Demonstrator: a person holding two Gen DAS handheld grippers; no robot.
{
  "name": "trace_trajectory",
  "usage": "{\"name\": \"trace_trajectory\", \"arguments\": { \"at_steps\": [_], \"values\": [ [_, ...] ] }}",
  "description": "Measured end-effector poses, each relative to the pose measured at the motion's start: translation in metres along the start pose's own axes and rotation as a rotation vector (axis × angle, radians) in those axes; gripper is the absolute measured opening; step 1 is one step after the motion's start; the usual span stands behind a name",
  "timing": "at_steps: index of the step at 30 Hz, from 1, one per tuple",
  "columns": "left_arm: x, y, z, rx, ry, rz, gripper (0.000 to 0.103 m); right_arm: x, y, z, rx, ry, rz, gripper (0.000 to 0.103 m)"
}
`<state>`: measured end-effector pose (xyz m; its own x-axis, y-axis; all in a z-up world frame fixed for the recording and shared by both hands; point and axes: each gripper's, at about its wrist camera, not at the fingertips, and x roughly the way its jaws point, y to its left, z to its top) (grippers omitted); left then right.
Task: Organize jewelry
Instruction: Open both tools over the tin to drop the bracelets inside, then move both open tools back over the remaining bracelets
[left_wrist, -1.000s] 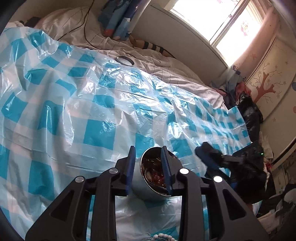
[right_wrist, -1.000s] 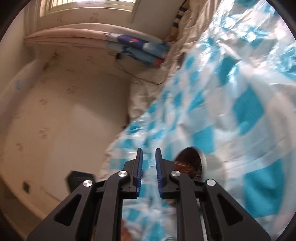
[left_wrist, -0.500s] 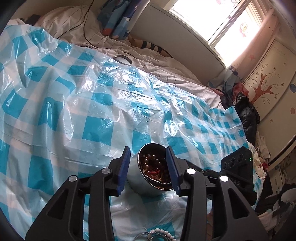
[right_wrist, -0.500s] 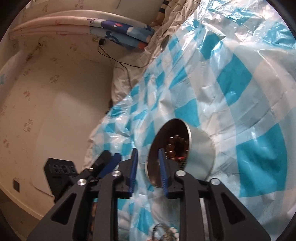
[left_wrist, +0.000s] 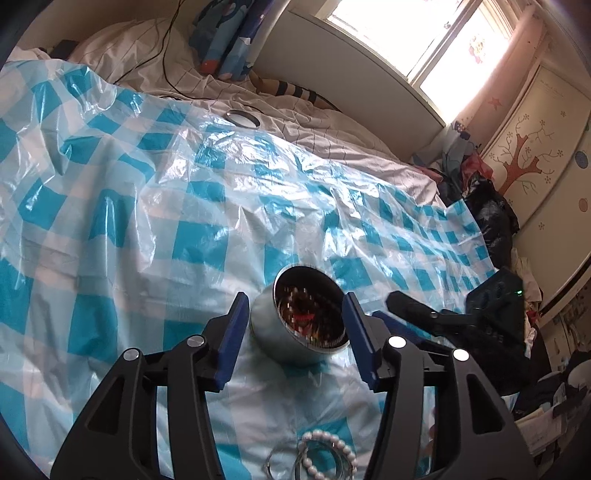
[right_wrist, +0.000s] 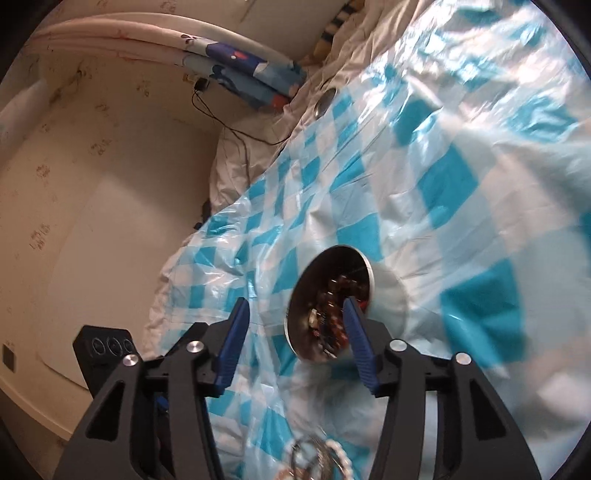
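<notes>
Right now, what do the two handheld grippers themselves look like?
Both match: the left gripper and the right gripper each have a black plastic frame with triangular cut-outs, round silver bolts at the joints and two flat blue ribbed fingers. No sleeve or hand shows.

Silver tin (left_wrist: 284, 332) between my left claw's (left_wrist: 295, 334) blue pads (left_wrist: 231, 332), dark red and brown beads (left_wrist: 306, 314) glinting inside. Under it, a glossy sheet (left_wrist: 147, 221) checked turquoise and white. Just below my black claw arms, a white pearl bracelet (left_wrist: 328, 454). Far ahead, white bedding (left_wrist: 332, 133) with thin dark lines.
</notes>
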<state>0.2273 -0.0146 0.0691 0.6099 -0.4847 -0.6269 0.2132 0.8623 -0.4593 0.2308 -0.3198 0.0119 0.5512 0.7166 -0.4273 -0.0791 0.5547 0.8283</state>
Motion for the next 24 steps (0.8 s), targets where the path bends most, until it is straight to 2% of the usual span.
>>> {"name": "trace_trajectory", "arguments": {
  "at_steps": [6, 11, 14, 20, 24],
  "values": [
    [-0.019, 0.000, -0.047, 0.021, 0.066, 0.010, 0.053, -0.032, -0.004, -0.052, -0.044, 0.040, -0.106, 0.056],
    [-0.033, -0.003, -0.080, 0.028, 0.093, 0.001, 0.056, -0.059, -0.013, -0.112, -0.020, 0.052, -0.120, 0.056],
    [-0.033, 0.000, -0.093, 0.023, 0.114, -0.002, 0.056, -0.070, -0.014, -0.135, -0.027, 0.024, -0.136, 0.056],
    [-0.017, -0.005, -0.104, 0.065, 0.144, -0.015, 0.056, -0.072, -0.013, -0.150, -0.071, -0.011, -0.166, 0.064],
    [-0.006, -0.006, -0.107, 0.097, 0.150, 0.035, 0.055, -0.071, -0.015, -0.153, -0.083, -0.030, -0.168, 0.065]
  ]
}}
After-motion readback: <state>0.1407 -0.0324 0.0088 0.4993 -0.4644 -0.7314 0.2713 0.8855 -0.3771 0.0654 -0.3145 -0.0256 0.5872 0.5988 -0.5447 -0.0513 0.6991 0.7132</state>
